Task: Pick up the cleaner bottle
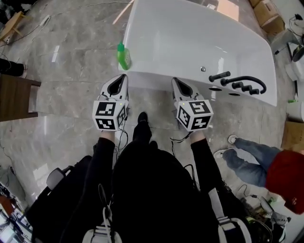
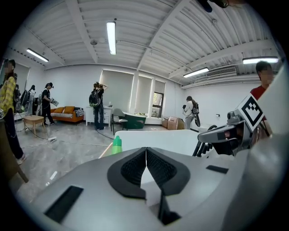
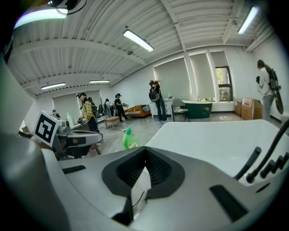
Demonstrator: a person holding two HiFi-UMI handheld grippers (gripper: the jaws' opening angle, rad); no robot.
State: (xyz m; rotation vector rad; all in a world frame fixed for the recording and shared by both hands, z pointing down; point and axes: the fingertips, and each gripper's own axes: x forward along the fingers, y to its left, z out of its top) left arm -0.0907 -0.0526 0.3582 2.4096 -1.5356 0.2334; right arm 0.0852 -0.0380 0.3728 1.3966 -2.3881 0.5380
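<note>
The green cleaner bottle (image 1: 123,56) stands upright on the near left corner of the white bathtub (image 1: 190,42). In the left gripper view the bottle (image 2: 117,145) peeks just above the jaws, slightly left. It shows left of centre in the right gripper view (image 3: 130,139). My left gripper (image 1: 123,77) is shut and empty, its tip a short way below the bottle. My right gripper (image 1: 175,81) is shut too, with nothing in it, at the tub's near rim to the right of the bottle.
A black faucet set with handles (image 1: 237,83) sits on the tub's right rim. A wooden table (image 1: 16,97) stands at left. A person in red (image 1: 280,173) crouches at right, and several people (image 2: 97,103) stand across the room. Cardboard boxes (image 1: 268,12) lie behind the tub.
</note>
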